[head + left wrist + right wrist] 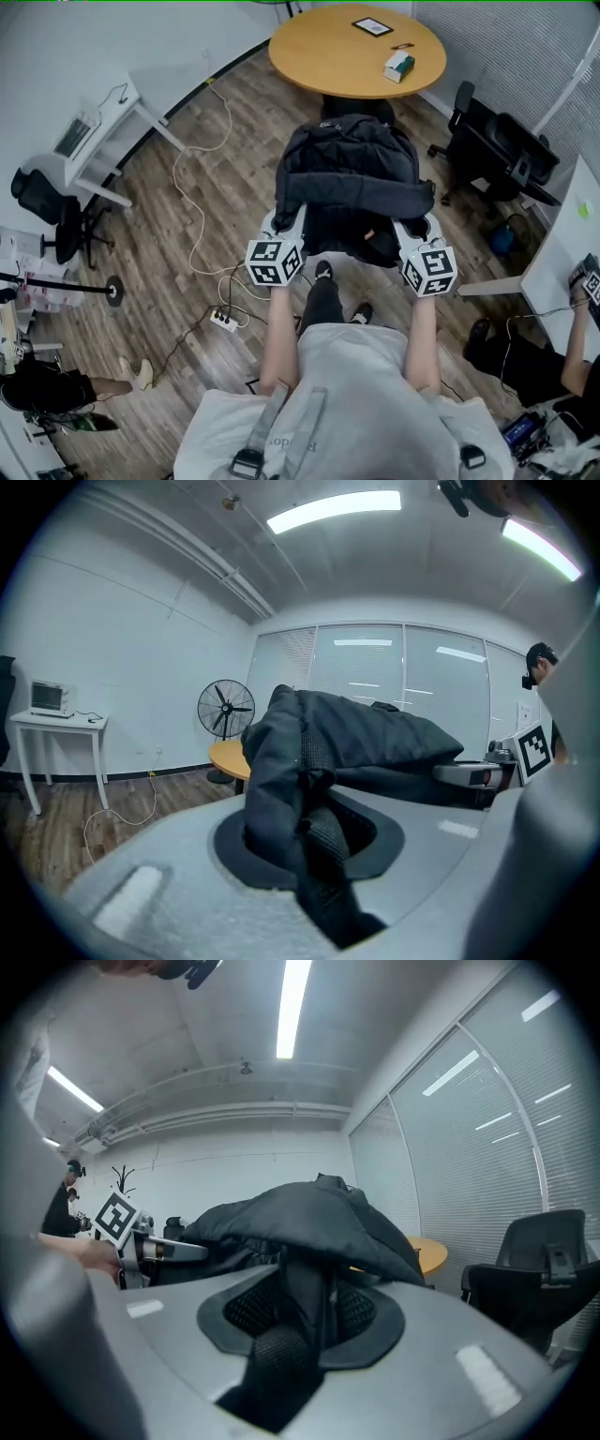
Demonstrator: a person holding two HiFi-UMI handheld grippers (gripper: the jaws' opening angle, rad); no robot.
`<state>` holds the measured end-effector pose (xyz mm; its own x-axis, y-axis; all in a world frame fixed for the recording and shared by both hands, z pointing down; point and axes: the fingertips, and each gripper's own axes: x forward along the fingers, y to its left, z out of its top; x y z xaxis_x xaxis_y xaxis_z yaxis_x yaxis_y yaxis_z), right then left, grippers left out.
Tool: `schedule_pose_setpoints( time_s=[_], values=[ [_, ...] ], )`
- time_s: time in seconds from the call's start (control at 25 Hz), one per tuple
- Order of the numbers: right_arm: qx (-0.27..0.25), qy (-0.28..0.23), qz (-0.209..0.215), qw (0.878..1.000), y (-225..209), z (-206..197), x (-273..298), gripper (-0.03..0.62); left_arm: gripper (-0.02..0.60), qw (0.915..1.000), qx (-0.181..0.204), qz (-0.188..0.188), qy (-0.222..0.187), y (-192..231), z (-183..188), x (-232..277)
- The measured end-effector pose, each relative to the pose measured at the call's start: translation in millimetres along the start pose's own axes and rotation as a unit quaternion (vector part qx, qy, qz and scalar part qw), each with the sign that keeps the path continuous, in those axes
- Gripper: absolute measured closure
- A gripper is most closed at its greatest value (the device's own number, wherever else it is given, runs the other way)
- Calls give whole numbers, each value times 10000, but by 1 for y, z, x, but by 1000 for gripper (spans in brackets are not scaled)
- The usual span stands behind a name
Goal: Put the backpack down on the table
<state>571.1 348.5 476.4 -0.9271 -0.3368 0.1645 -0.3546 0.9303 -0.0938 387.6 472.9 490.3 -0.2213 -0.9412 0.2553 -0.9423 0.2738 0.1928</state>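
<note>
Backpack (352, 183) is held off the floor (187, 187), slung between the two grippers in front of the person; it is not yet on the bench (319, 56). Left gripper (287, 223) is clamped on dark fabric and a woven strap at the backpack's left near corner; the left gripper view confirms material pinched between the jaws. Right gripper (413, 228) is likewise clamped on a fold and strap at the right near corner. Both grippers point roughly level, slightly downward. The backpack's long axis runs away from the person, its far end towards the bench. The bench lies directly ahead, past the backpack's far end and apart from it, with a dark chair (358, 105) partly tucked at its near edge. Neither gripper is nearer; both sit at the near end, level with each other. Assessment: the load must be carried forward over the near rim. The near part of the top is bare; a box (398, 66) sits to the right.
</note>
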Motion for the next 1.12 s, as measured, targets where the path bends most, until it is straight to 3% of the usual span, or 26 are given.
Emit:
schedule_pose_setpoints(
  time_s=[0.48, 0.88, 1.12],
  values=[
    [80, 109, -288, 9995, -17, 14, 71, 465, 508, 9995, -87, -276, 103, 50, 20, 73],
    [81, 35, -774, 9970, -10, 49, 219, 467, 509, 9966, -57, -817, 130, 168, 80, 172],
    [3, 40, -1222, 9925, -11, 68, 274, 467, 509, 9920, -86, -1251, 137, 208, 104, 223]
  ],
)
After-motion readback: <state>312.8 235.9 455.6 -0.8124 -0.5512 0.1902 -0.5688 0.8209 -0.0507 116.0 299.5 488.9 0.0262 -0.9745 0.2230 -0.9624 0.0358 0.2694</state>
